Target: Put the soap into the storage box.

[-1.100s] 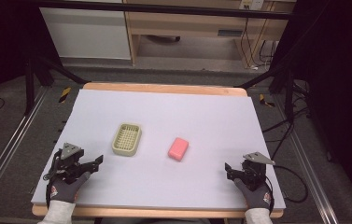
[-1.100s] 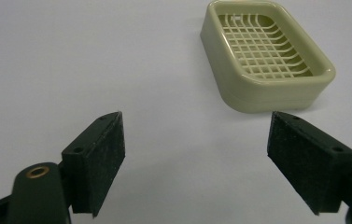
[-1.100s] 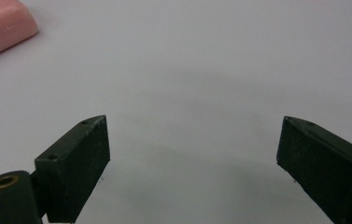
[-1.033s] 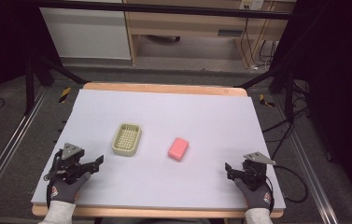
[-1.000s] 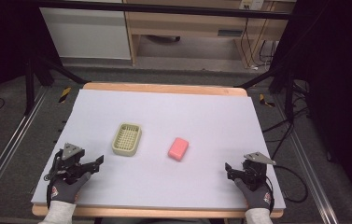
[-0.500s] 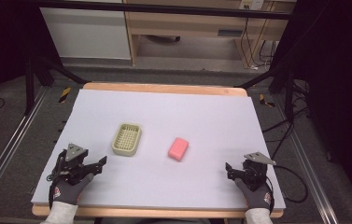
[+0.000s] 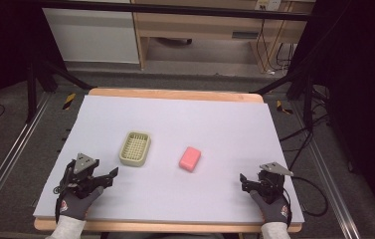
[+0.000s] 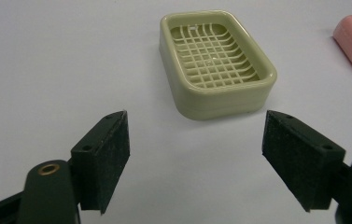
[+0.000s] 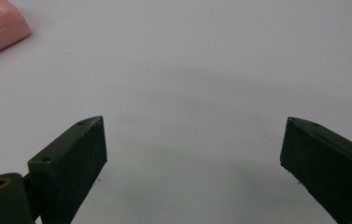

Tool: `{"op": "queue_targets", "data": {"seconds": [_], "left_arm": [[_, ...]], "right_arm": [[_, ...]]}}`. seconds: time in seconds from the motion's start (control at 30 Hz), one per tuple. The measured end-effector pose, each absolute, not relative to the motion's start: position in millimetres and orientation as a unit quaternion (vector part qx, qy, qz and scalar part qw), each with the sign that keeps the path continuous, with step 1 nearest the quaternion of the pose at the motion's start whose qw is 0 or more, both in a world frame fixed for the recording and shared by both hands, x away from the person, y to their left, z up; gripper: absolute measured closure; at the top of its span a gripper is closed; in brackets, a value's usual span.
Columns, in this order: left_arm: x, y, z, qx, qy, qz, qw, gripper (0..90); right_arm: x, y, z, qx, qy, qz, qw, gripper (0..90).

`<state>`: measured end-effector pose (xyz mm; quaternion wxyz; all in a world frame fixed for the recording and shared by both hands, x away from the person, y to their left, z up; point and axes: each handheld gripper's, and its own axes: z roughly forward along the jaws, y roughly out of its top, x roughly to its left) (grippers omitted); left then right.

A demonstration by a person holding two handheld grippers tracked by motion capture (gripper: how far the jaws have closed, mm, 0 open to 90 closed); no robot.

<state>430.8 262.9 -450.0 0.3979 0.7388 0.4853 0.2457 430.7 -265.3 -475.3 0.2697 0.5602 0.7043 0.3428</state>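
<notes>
While my left gripper [image 8: 194, 161] and right gripper [image 9: 192, 161] rest agape at the near tabletop [image 7: 225, 124] corners, the empty soap dish [image 7: 135, 148] lies just left of the pink soap [image 7: 190, 159], unobstructed.

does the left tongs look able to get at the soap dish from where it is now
Probably yes. The left tongs are open and aimed at the soap dish, with bare table between them; the pink soap lies off to the side.
</notes>
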Motion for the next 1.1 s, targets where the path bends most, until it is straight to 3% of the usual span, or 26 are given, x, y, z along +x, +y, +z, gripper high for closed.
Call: {"op": "queue_targets", "data": {"seconds": [1.1], "left_arm": [[428.3,224.4,-438.3,0.759,0.447,0.236,0.409,24.2]], "right_arm": [[429.9,-263.1,-474.9,0.555,0.705,0.344,0.276,7.3]]}}
